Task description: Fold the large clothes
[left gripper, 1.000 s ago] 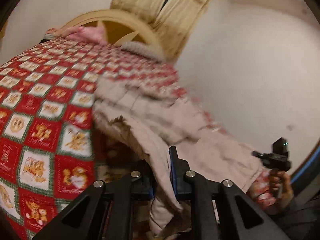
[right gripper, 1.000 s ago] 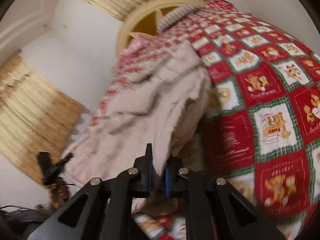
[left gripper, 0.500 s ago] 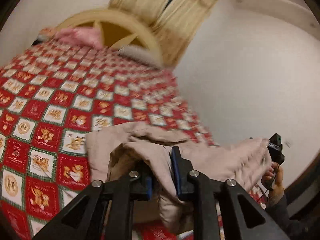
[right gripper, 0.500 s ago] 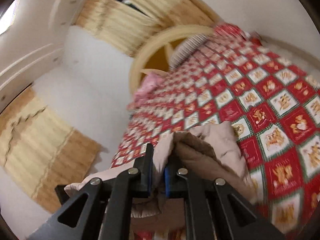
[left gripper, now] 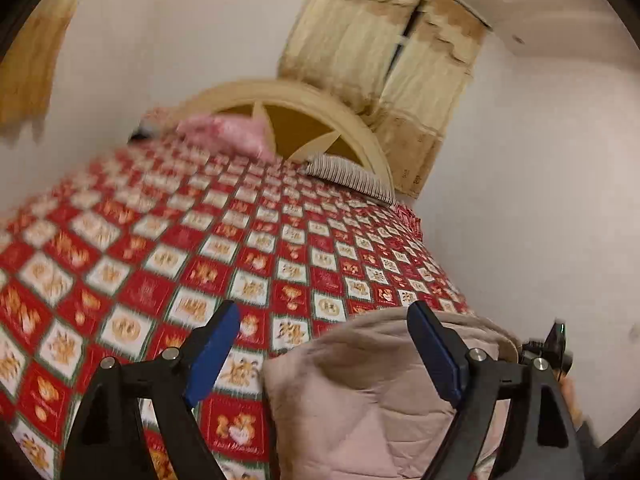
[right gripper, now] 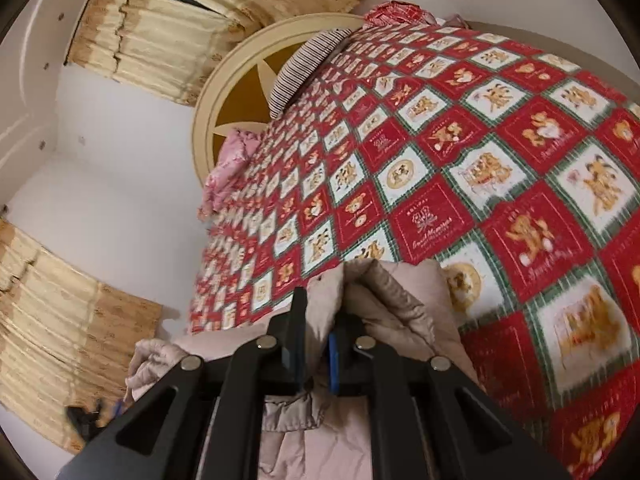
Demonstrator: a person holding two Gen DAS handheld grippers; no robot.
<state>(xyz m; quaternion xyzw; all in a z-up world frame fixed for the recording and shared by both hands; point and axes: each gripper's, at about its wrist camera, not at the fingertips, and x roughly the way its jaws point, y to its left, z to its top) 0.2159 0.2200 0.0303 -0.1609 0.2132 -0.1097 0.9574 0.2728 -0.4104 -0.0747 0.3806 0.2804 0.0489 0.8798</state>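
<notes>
A large beige quilted coat [left gripper: 372,400] lies on the near edge of the bed, on the red patterned quilt [left gripper: 240,264]. My left gripper [left gripper: 324,352] is wide open above it, its blue pads [left gripper: 212,348] apart and holding nothing; the coat sits below and between the fingers. My right gripper [right gripper: 316,344] is shut on a fold of the coat [right gripper: 384,300], which bunches up in front of the fingers and hangs below them. The right gripper also shows at the right edge of the left wrist view [left gripper: 552,352].
The bed has a round cream headboard [left gripper: 320,120], a striped pillow [left gripper: 348,176] and a pink pillow [left gripper: 228,136] at its far end. White walls and yellow curtains [right gripper: 160,36] surround the bed. The quilt's right edge [left gripper: 440,264] runs beside the wall.
My left gripper has opened and let go of the coat. The coat has come down onto the near edge of the bed. My right gripper still holds its fold.
</notes>
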